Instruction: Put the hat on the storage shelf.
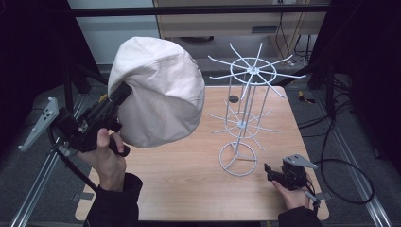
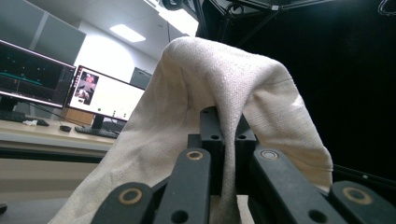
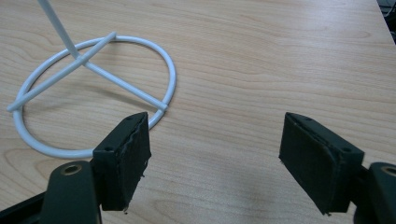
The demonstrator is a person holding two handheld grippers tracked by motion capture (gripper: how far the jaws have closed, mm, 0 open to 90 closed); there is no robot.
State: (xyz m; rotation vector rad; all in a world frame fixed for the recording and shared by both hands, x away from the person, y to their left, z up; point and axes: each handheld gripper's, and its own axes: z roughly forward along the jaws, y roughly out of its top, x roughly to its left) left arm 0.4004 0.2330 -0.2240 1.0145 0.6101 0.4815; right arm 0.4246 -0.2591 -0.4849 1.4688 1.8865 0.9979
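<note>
the left gripper (image 1: 124, 91) is clamped on the cream hat (image 1: 158, 92), held raised just left of the white wire stand (image 1: 246, 111). the right gripper (image 1: 267, 171) rests open on the table (image 1: 189, 179) beside the stand's ring base.

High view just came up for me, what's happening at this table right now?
A person is working with a gripper in each hand. The left gripper is shut on the edge of a cream cloth hat and holds it up in the air, left of a white wire rack that stands on the wooden table. The right gripper is open and holds nothing, low over the table just beside the rack's ring base. The hat is not on the rack yet.
</note>
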